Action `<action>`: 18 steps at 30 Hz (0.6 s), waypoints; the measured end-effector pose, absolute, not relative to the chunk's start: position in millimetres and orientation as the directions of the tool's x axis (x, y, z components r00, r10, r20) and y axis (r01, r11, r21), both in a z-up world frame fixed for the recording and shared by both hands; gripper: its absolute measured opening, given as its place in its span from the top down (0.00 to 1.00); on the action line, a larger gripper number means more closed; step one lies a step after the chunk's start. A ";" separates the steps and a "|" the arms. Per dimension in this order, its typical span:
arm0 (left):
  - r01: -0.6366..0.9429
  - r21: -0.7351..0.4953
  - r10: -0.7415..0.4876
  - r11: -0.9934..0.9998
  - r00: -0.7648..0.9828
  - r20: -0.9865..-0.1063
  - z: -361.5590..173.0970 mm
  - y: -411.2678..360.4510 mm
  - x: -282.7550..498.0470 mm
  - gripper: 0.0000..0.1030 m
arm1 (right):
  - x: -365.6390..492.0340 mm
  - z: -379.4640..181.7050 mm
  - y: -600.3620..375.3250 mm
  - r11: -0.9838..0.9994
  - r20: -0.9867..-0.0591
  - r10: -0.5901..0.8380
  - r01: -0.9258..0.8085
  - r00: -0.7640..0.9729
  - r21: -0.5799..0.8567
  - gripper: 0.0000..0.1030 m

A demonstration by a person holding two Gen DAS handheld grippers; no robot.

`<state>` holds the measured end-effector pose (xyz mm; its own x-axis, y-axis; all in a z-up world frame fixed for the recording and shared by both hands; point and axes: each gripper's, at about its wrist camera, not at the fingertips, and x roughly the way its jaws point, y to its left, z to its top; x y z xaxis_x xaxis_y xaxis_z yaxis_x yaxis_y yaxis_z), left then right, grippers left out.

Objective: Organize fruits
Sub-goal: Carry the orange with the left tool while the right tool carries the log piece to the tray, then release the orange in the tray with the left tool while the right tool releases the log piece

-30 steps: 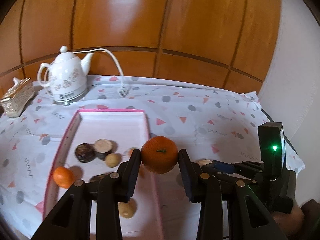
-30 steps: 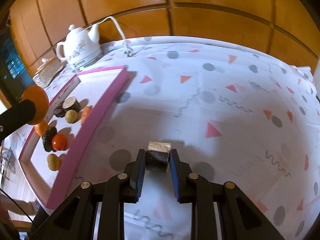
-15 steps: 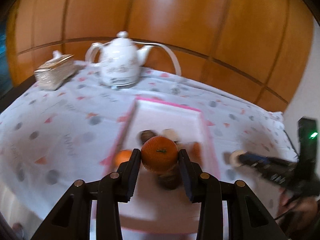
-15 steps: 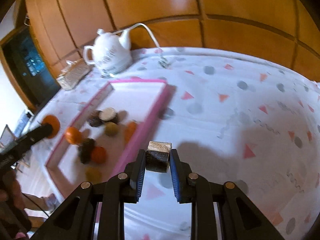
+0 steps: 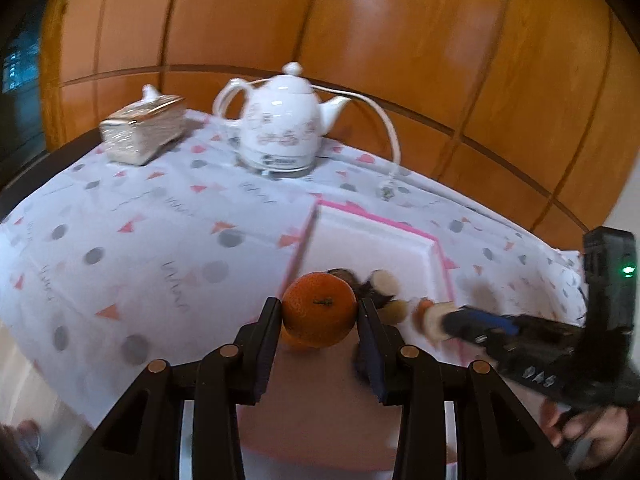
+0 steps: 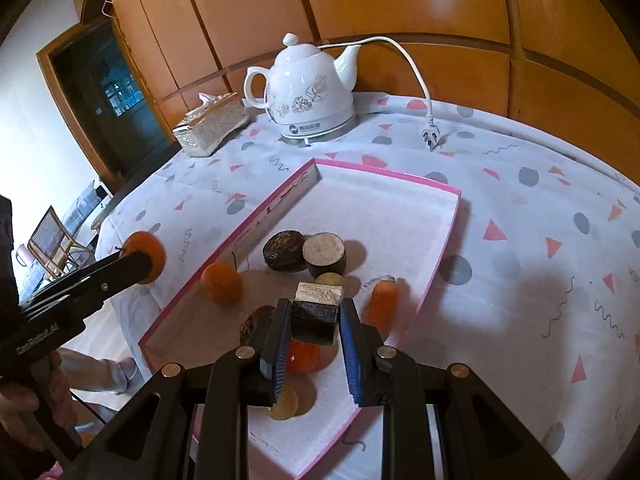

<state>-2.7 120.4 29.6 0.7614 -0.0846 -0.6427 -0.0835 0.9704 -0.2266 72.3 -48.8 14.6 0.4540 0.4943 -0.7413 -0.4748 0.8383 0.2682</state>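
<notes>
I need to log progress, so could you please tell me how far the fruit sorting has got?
Done: several pieces already lie in the pink tray. In hand: the left gripper holds an orange; the right gripper holds a dark chunk. Left: setting both down in the tray.

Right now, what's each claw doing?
Left gripper: shut on the orange.
Right gripper: shut on the dark cut chunk.

The tray [image 6: 436, 272] is white inside with a pink rim. The cloth [image 6: 540, 216] is white with grey dots, pink and orange triangles and dark squiggles. The kettle [image 6: 308, 92] is white with a floral print. The tangerine [image 5: 319, 309] is orange. The wall [image 5: 360, 32] is orange-brown wood.
</notes>
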 end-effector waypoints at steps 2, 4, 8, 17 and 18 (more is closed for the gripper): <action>-0.060 -0.200 -0.085 0.978 0.760 -0.644 28.9 109.6 8.4 0.62 | 74.5 10.7 -49.3 0.836 -0.747 0.499 -0.472 0.439 0.281 0.77; -0.028 -0.193 -0.108 0.981 0.747 -0.656 24.4 101.0 22.6 0.62 | 77.3 6.5 -47.7 0.839 -0.757 0.489 -0.472 0.434 0.271 0.76; -0.011 -0.182 -0.119 0.983 0.718 -0.686 9.5 88.6 43.5 0.62 | 84.0 -0.8 -46.8 0.855 -0.768 0.462 -0.453 0.443 0.253 0.76; -0.010 -0.161 -0.113 0.987 0.669 -0.735 -15.3 84.1 61.7 0.62 | 60.9 6.0 -56.5 0.858 -0.760 0.438 -0.476 0.480 0.194 0.77; -0.009 -0.167 -0.119 0.986 0.665 -0.737 -16.0 85.2 64.4 0.62 | 58.3 4.6 -56.0 0.857 -0.766 0.434 -0.481 0.475 0.188 0.77</action>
